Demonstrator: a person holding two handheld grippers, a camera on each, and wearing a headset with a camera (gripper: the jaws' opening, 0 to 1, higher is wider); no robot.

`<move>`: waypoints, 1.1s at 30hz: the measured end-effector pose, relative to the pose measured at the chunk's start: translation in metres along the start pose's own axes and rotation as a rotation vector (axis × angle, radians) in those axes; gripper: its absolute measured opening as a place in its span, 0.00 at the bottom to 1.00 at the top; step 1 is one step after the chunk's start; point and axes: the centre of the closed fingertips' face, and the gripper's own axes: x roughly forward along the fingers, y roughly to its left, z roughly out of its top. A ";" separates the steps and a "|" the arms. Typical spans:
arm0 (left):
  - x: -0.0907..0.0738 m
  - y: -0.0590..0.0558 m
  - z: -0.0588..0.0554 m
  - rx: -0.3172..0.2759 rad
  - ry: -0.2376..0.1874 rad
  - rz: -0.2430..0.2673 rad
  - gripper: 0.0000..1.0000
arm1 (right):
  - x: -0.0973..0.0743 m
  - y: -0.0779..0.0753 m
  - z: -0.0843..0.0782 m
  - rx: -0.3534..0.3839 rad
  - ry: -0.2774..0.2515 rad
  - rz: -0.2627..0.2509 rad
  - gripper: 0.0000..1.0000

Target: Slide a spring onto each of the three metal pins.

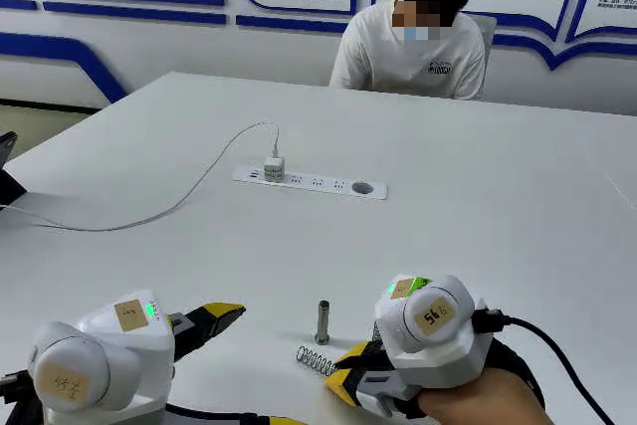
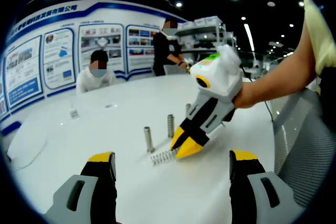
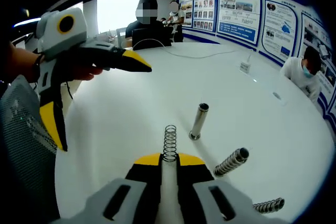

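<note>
**Head view.** The bare pin (image 1: 322, 321) stands upright on the white table (image 1: 498, 206) with no coil on it. The spring (image 1: 316, 358) is low and roughly level just in front of the pin, not touching it. I cannot tell whether it rests on the table. One end sits at the tips of the right gripper (image 1: 341, 373). The left gripper (image 1: 254, 365) is off to the left, well apart from pin and spring. A power strip (image 1: 309, 181) and a seated person (image 1: 413, 37) are further back and play no part in the job.

**Left gripper view.** Its own jaws stand wide apart with nothing between them. The right gripper (image 2: 184, 148) comes in from the right, tips closed on one end of the spring (image 2: 163, 156). The spring's free end points toward the foot of the bare pin (image 2: 149, 139). Behind that, the second pin (image 2: 170, 126) looks ribbed, as if covered by a coil. The third pin (image 2: 188, 109) is half hidden by the gripper, so I cannot tell here.

**Right gripper view.** The jaws are pinched together on the spring (image 3: 169, 142), which sticks straight out ahead of the tips. The bare pin (image 3: 198, 121) is just beyond and to one side. The second pin (image 3: 231, 162) and third pin (image 3: 268, 204) both show coils along the shaft. The left gripper (image 3: 104, 106) is spread wide and empty.

**Progress (judgement).** Two of the three pins appear done. One is left: the spring is in hand but not yet over the bare pin. It likely needs tipping upright and lining up with the pin top.
</note>
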 end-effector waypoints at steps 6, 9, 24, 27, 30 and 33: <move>0.001 -0.002 0.000 0.001 0.001 -0.006 0.91 | -0.008 -0.002 0.003 -0.004 -0.001 -0.006 0.12; 0.001 -0.004 0.000 0.004 0.002 -0.010 0.90 | -0.013 -0.002 0.007 -0.007 -0.005 -0.009 0.12; 0.007 -0.012 -0.005 0.036 0.019 -0.043 0.83 | -0.034 0.005 0.024 -0.025 -0.009 0.004 0.12; 0.009 -0.014 -0.008 0.057 0.027 -0.054 0.79 | -0.039 0.010 0.028 -0.020 -0.009 0.018 0.12; 0.011 -0.015 -0.011 0.093 0.042 -0.057 0.72 | -0.043 0.014 0.032 -0.015 -0.010 0.032 0.12; 0.012 -0.017 -0.013 0.122 0.052 -0.063 0.63 | -0.047 0.019 0.035 -0.009 -0.008 0.049 0.12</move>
